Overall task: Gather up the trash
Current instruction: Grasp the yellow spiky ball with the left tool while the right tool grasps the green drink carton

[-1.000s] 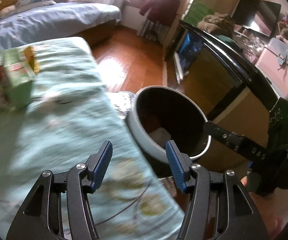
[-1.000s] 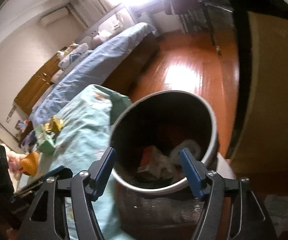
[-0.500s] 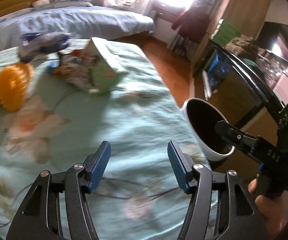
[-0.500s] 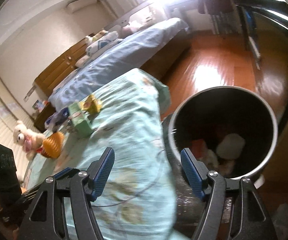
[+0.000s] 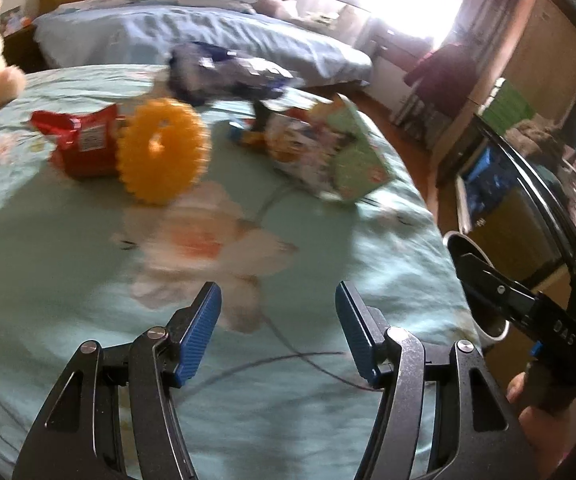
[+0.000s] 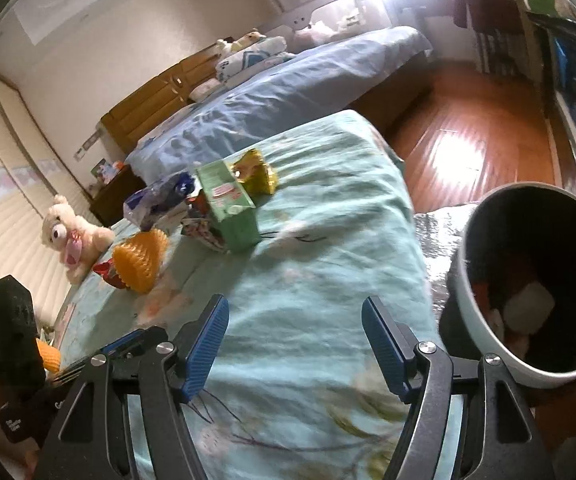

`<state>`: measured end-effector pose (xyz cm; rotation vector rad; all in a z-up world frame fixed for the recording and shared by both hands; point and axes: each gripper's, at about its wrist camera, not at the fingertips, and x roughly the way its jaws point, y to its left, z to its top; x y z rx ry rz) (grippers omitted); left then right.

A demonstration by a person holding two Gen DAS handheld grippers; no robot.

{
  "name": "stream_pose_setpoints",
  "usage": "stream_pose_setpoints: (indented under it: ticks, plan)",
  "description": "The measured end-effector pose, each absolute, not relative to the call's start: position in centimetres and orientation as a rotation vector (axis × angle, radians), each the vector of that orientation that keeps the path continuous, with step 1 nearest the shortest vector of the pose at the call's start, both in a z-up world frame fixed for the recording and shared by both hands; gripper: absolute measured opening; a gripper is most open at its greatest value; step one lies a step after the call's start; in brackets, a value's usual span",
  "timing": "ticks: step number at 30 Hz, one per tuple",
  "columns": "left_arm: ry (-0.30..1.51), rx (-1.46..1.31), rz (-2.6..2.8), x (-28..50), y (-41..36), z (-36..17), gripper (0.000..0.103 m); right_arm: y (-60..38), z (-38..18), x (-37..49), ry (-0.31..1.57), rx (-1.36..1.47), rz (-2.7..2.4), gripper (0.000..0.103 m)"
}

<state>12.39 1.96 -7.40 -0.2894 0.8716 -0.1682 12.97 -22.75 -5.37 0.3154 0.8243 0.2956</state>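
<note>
A: Left wrist view, items listed. Left gripper (image 5: pixel 277 330): black metal arms, ribbed blue pads, jaws apart with nothing between them, only pale green bedspread (image 5: pixel 67 240) with a blurred flower print. Beyond the fingertips: red crinkled wrapper (image 5: pixel 81 140) touching an orange ridged disc (image 5: pixel 163 156); to the right of those, a green carton (image 5: pixel 352 156) lying tilted against a printed packet (image 5: pixel 300 152); behind them, a blue plastic bag (image 5: pixel 223 70). All blurred.

B: And the bin?

A: Only a sliver of the white rim of the trash bin (image 5: pixel 492 328), right of the right finger, mostly hidden behind the right gripper (image 5: pixel 500 292) seen side-on.

B: Right wrist view adds more. Right gripper (image 6: pixel 294 338): same blue ribbed pads, jaws wide, empty, over the bedspread (image 6: pixel 308 280). Trash bin (image 6: pixel 488 320) shown fully to the right of the right finger: round, smooth pale outside, dark inside, holding white and orange scraps. It stands just beside the bed edge.

A: Anything else only there?

B: Gold foil wrapper (image 6: pixel 257 172) touching the green carton (image 6: pixel 227 204), hidden from the left wrist. The orange piece (image 6: pixel 141 260) reads as a ribbed dome here. Cream plush bear (image 6: pixel 71 232) whole, far left. Silver crinkled sheet (image 6: pixel 436 236) beside the bin.
</note>
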Motion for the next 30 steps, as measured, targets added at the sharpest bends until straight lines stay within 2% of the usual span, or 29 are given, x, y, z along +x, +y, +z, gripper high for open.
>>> stream_pose_setpoints:
  ticks: [12, 25, 26, 27, 28, 29, 30]
  plan:
    - [0.845, -0.324, -0.055, 14.9, 5.9, -7.3, 0.071, -19.1, -5.5, 16.5, 0.826, 0.286, 0.353, 0.071]
    - [0.818, -0.284, 0.0, 19.1, 6.6, -6.8, 0.073, -17.6, -6.3, 21.6, 0.839, 0.297, 0.365, 0.07]
    - [0.816, -0.276, 0.003, 19.2, 6.6, -6.8, 0.069, -17.6, -6.4, 21.8, 0.843, 0.299, 0.365, 0.068]
    - [0.81, -0.27, 0.0, 19.2, 6.5, -6.8, 0.057, -17.5, -6.6, 21.9, 0.844, 0.301, 0.365, 0.06]
    - [0.813, -0.266, -0.007, 19.4, 6.4, -6.7, 0.051, -17.5, -6.6, 22.0, 0.848, 0.299, 0.366, 0.052]
    - [0.816, -0.262, -0.016, 19.4, 6.3, -6.8, 0.043, -17.4, -6.7, 21.9, 0.849, 0.303, 0.373, 0.039]
    - [0.814, -0.258, -0.02, 19.5, 6.3, -6.8, 0.036, -17.5, -6.6, 21.8, 0.844, 0.305, 0.377, 0.039]
